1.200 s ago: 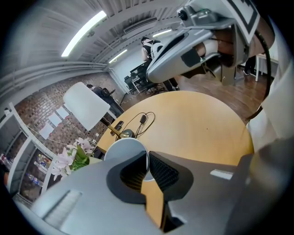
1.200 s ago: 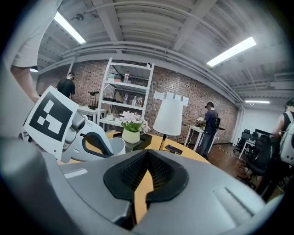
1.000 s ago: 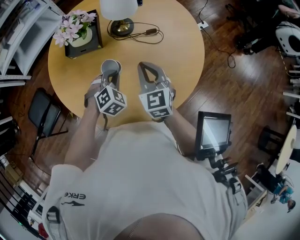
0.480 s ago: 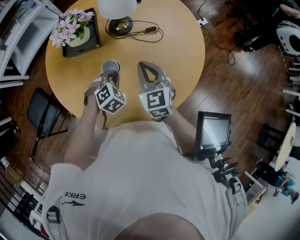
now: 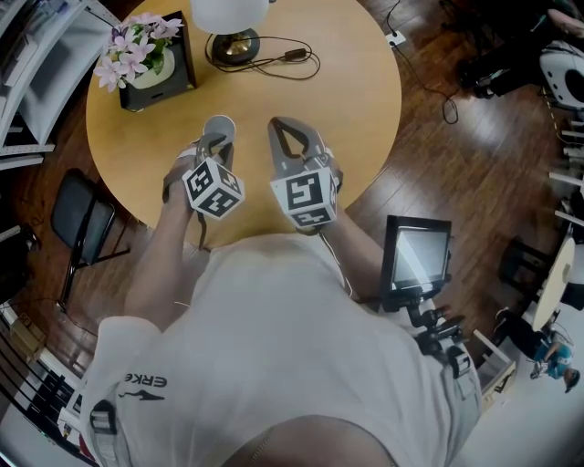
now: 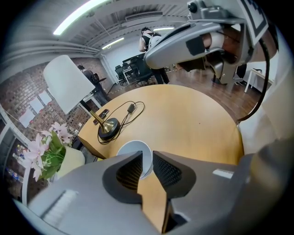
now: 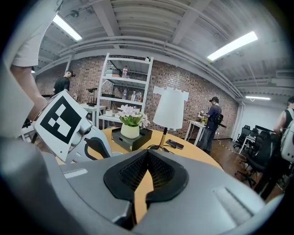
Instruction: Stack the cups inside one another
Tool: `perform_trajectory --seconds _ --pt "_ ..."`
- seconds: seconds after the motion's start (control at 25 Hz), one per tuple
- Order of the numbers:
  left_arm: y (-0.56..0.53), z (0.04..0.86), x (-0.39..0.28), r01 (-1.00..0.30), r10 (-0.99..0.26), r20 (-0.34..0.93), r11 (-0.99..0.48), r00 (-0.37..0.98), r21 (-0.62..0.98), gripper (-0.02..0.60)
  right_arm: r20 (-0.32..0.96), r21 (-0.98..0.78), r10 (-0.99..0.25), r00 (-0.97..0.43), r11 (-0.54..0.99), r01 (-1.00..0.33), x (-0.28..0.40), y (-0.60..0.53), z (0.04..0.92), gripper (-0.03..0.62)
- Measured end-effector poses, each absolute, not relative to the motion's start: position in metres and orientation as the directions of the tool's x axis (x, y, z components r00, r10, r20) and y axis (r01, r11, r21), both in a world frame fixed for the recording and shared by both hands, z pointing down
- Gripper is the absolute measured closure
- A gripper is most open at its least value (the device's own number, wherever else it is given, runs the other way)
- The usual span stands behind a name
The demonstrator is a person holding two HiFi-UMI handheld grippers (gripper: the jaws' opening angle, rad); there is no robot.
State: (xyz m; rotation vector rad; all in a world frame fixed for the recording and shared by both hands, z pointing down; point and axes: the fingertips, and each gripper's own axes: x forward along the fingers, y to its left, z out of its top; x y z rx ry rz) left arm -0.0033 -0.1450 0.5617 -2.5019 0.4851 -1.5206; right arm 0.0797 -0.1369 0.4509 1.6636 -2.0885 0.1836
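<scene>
From the head view, a grey cup point(image 5: 219, 127) stood upright on the round wooden worktop point(image 5: 356, 100), towards the near edge, and the left tongs point(image 5: 216, 142) reached down onto its near rim from the person's side. The right tongs point(image 5: 276, 123) lay just to the right of the cup, apart from it, with their tips pointing over bare wood. Further back on the worktop were a lamp point(image 5: 233, 23) with its cord point(image 5: 287, 60) and a pot of pink flowers point(image 5: 137, 44) in a black tray point(image 5: 182, 68). In the left gripper view, the left tongs point(image 6: 147, 156) had just been opening and stood spread. The right-hand side of the cup point(image 6: 134, 155) rim sat in the gap between the two ribbed pads, with one pad inside the white bowl and the other outside its wall. Neither pad could be seen pressing on the wall. The lamp base point(image 6: 109, 126) stood beyond the cup, and the flowers point(image 6: 43, 151) stood off to the left. In the right gripper view, the right tongs point(image 7: 148, 153) were pressed together at the tips with nothing between them. The marker cube point(image 7: 61, 121) of the left tongs showed close at the left. The flowers point(image 7: 131, 114), the tray point(image 7: 134, 138) and the lamp point(image 7: 170, 109) stood ahead, well beyond the tips. The cup itself could not be made out there.
</scene>
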Motion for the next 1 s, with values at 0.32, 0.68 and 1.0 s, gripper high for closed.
perform_trajectory --seconds 0.32,0.68,1.0 --pt "-0.147 0.558 -0.004 -0.202 -0.376 0.82 -0.926 0.432 -0.318 0.51 0.432 0.179 -0.885 -0.172 0.271 -0.946 0.077 -0.139 0.451 0.58" --pt "-0.152 0.519 -0.011 -0.398 -0.505 0.694 -0.856 0.513 -0.328 0.512 0.397 0.183 -0.894 -0.206 0.297 -0.937 0.075 -0.134 0.44 0.58" --pt "-0.149 0.437 -0.032 -0.705 -0.76 0.393 -0.64 0.518 -0.306 0.579 0.329 0.196 -0.903 -0.276 0.351 -0.916 0.073 -0.115 0.414 0.58"
